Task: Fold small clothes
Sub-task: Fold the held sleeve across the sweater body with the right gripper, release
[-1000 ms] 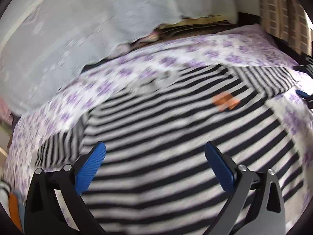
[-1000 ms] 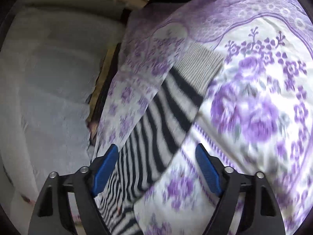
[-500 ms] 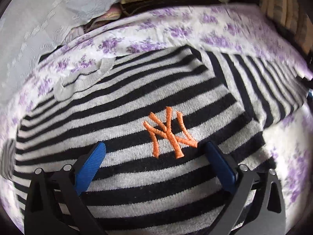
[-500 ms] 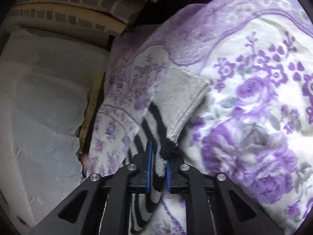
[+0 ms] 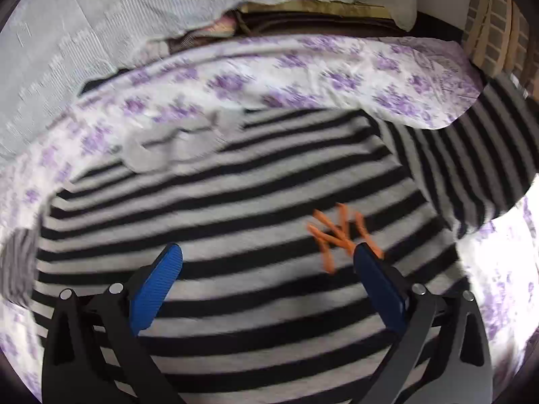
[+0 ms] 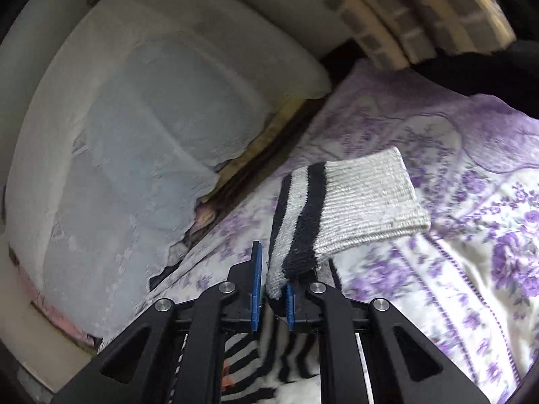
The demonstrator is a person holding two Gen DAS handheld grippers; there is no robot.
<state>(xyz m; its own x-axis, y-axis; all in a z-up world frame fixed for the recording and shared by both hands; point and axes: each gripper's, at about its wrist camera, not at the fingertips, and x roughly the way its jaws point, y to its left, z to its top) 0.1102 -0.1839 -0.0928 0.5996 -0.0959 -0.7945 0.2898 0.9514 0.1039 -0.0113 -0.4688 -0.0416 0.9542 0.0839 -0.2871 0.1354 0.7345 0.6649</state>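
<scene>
A black-and-grey striped sweater (image 5: 252, 202) with an orange logo (image 5: 340, 232) lies flat on a purple-flowered bedsheet (image 5: 303, 70), collar (image 5: 168, 148) toward the far side. My left gripper (image 5: 267, 262) hovers open over the chest, its right pad beside the logo, nothing between the fingers. The right sleeve (image 5: 478, 168) rises off the bed at the right. In the right wrist view my right gripper (image 6: 272, 289) is shut on that sleeve (image 6: 303, 222) near its ribbed grey cuff (image 6: 367, 202), which sticks out past the pads above the sheet.
A pale lace-covered cushion (image 6: 134, 134) runs along the far side of the bed, with folded blankets (image 5: 320, 17) tucked under it. A checked beige cushion (image 6: 404, 10) stands at the far right corner. Flowered sheet (image 6: 471, 252) spreads around the sweater.
My right gripper closed on the sleeve and lifted it, rolling as it rose. My left gripper moved lower over the sweater's chest, and the logo shifted to its right pad.
</scene>
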